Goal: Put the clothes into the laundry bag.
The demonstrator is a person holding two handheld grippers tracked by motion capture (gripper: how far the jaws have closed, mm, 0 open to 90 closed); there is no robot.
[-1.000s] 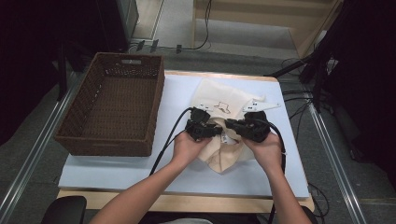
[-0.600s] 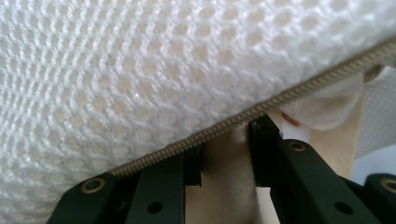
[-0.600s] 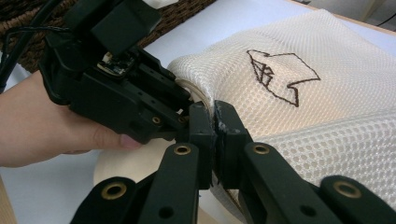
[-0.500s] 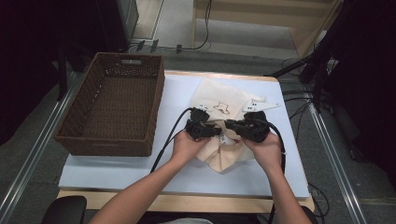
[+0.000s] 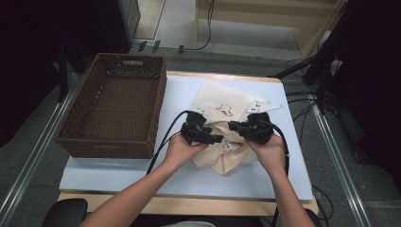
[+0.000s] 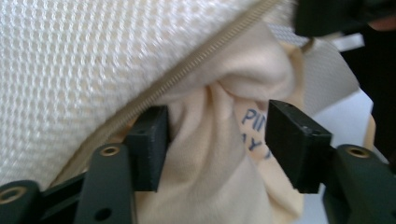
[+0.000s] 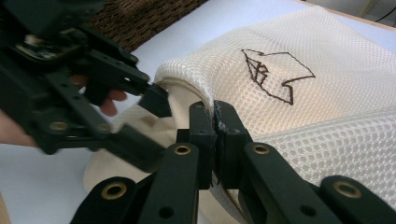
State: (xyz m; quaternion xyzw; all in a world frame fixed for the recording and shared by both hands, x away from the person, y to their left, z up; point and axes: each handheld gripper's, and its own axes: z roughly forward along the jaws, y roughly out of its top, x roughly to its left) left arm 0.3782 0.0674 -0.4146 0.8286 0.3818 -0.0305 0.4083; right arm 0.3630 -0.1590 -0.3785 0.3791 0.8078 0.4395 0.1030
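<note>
Grippers at the cream mesh laundry bag (image 5: 222,106), table centre.
Right gripper (image 7: 215,140) clamps the bag's zip edge; left gripper (image 6: 215,135), at 9 o'clock of it, has just been opening, with cream cloth garment (image 6: 219,177) loose between its jaws.

Overhead forward-down view, two close views sharing mesh bag (image 5: 222,106)

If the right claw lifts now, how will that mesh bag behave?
Probably floppy: the mesh bag folds and drapes on the table. Likely light, being thin open weave. The cream cloth bunched at its zipper opening may slide out, since the left claw has just been opening around it.
</note>
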